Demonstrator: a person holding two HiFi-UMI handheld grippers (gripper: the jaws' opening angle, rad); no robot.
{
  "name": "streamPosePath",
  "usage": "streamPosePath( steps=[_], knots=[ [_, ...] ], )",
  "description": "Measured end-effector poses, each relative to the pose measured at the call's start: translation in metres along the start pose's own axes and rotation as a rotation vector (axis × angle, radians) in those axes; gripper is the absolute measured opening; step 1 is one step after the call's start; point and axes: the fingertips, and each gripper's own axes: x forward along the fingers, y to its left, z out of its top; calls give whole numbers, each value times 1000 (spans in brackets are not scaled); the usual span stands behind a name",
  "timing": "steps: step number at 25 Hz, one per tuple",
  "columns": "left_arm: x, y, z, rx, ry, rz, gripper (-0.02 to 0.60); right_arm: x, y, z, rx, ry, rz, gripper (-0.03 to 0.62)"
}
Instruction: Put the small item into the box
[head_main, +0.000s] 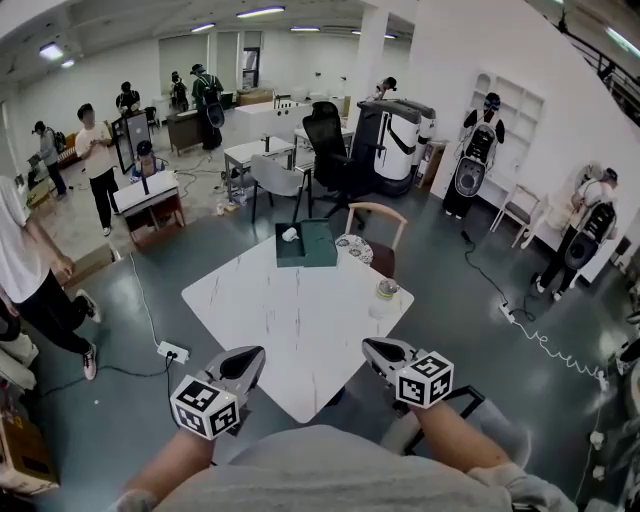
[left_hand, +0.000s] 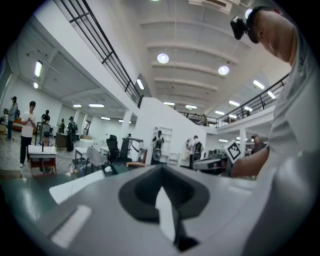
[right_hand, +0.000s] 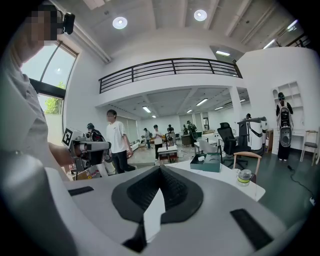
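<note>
Both forearms were held forward at the near edge of the white table (head_main: 300, 330). The left gripper (head_main: 254, 357) and right gripper (head_main: 371, 348) were clenched, empty. The small white item (head_main: 289, 235) sat in the left side of the dark green box (head_main: 322, 250), across the table.

Table top (head_main: 300, 320) smooth, marble-look; box (head_main: 320, 246) matt; chair back (head_main: 377, 207) wood; floor (head_main: 480, 330) glossy.

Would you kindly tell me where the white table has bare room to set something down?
The white table is bare across its middle and left side, from the green box at the far corner to the left claw and right claw at the near corner. Only the far-right edge is crowded: the box, a patterned plate beside it, a jar.
</note>
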Motion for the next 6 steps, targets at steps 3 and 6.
streamPosePath(
  steps=[3,6],
  knots=[
    [1,0,1,-2,0,0,3,0,0,2,-2,1,3,6],
    [2,-3,1,-2,1,-1,3,-1,-1,2,-2,1,6,6]
  ],
)
